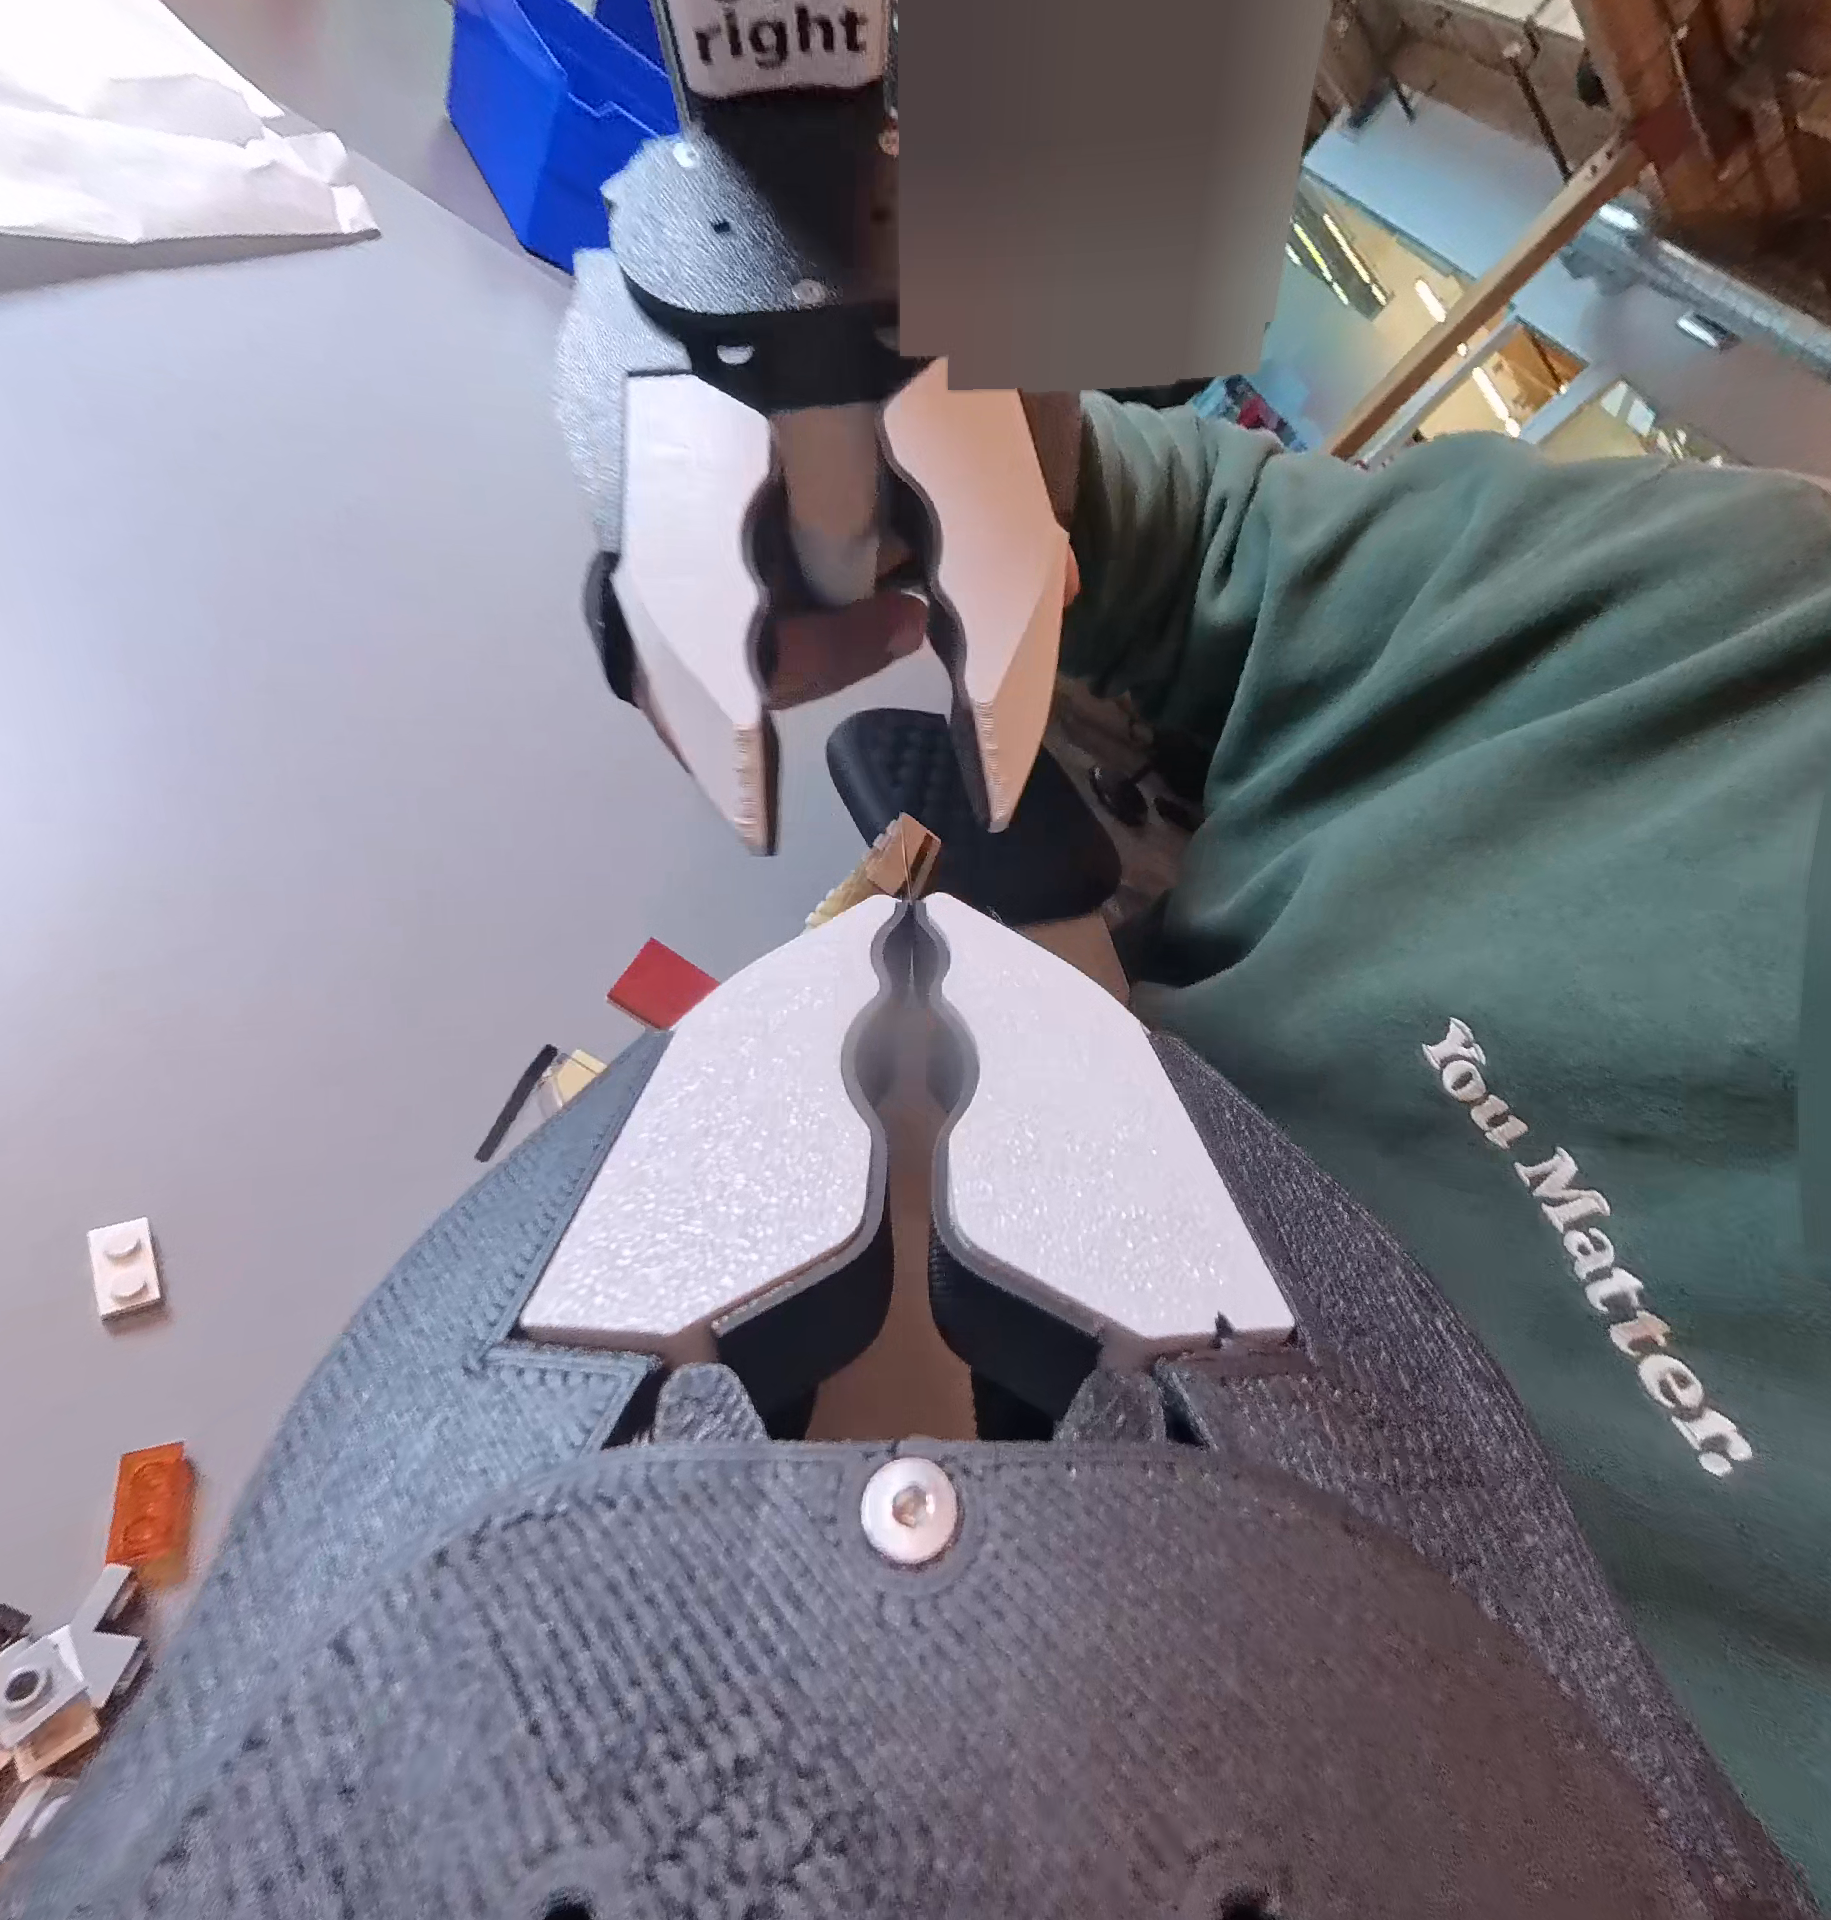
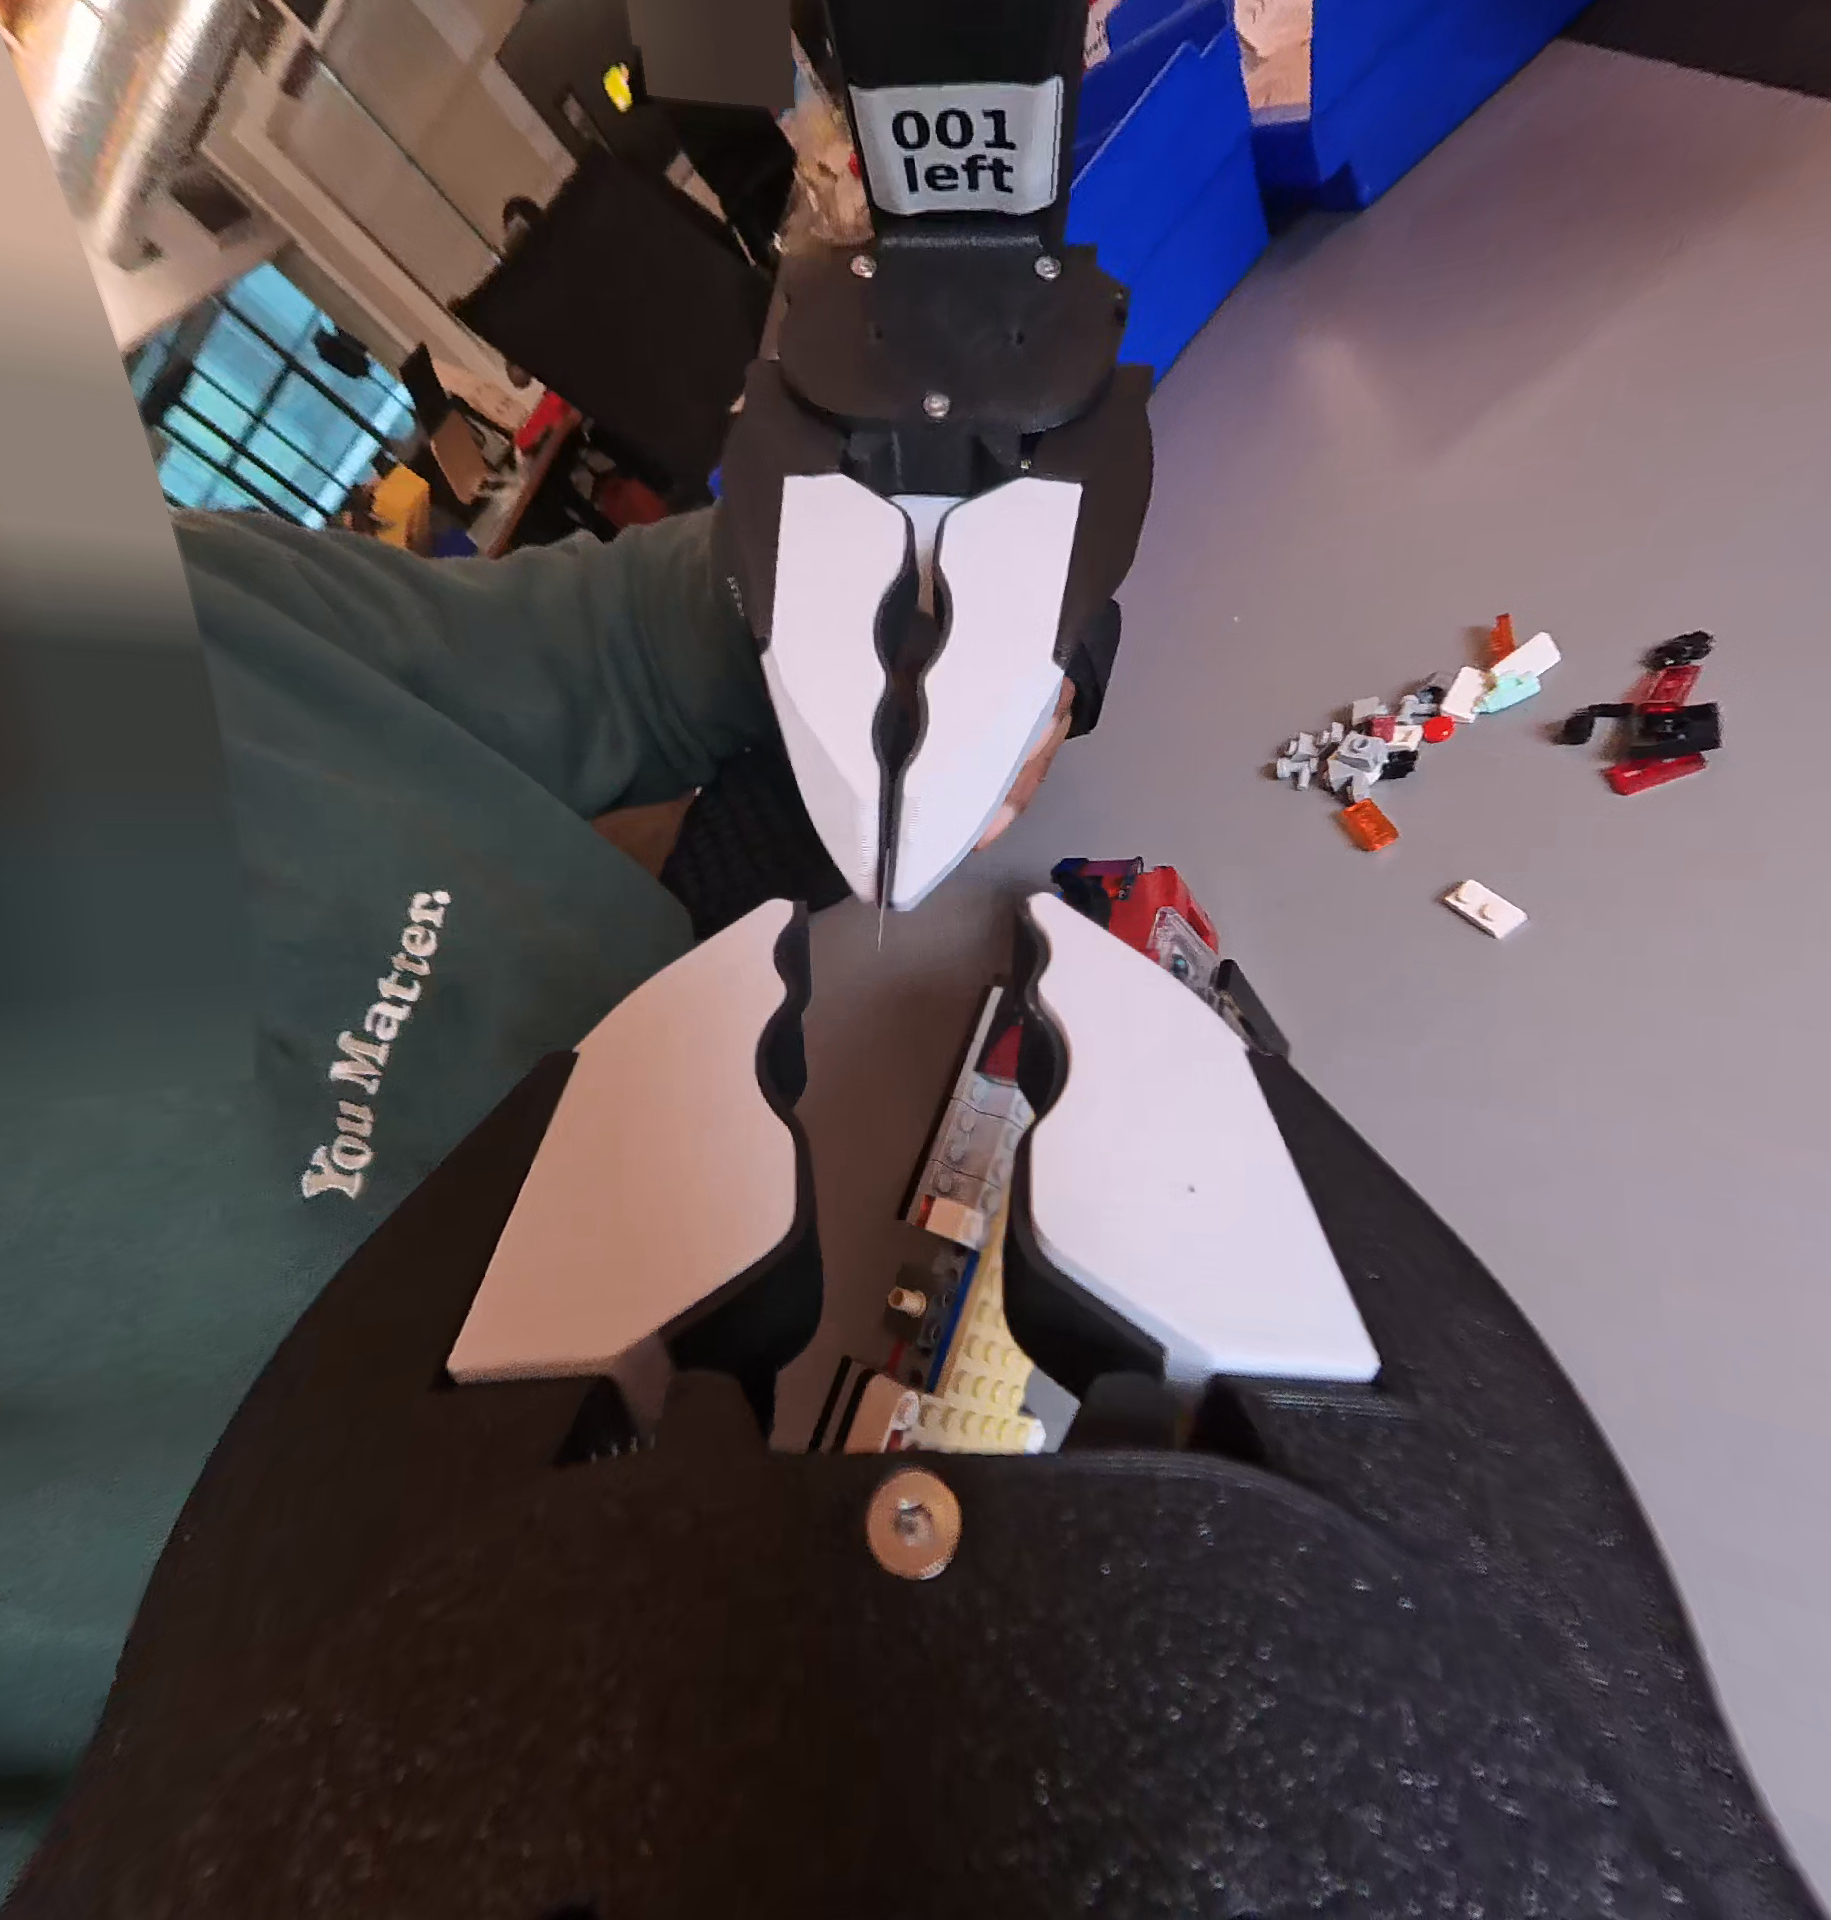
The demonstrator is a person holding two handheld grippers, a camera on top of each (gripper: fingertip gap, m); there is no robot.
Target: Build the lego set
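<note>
My left gripper [image 1: 906,912] is shut, with a thin flat piece [image 1: 907,862] pinched edge-on at its tips. In the right wrist view that gripper [image 2: 883,902] points down and the piece shows as a fine sliver [image 2: 879,932] sticking out. My right gripper [image 2: 911,920] is open and empty, tip to tip with the left one. It also shows in the left wrist view [image 1: 871,823], just above the left tips. The partly built lego model [image 2: 968,1174], grey, tan and white with a red part [image 2: 1160,902], lies on the table under the right gripper's fingers.
Loose pieces lie on the grey table [image 2: 1513,1143]: a small mixed pile [image 2: 1378,743], red and black parts [image 2: 1659,732], an orange plate [image 2: 1368,826], a white plate [image 2: 1482,910], and a red tile [image 1: 662,982]. Blue bins [image 2: 1254,156] and white paper [image 1: 111,135] are at the back. A person's green sleeve [image 1: 1462,831] is close. Less than 4 cm separates the two grippers' tips. My right gripper's tips are some 5 centimetres from the red tile [image 1: 662,982].
</note>
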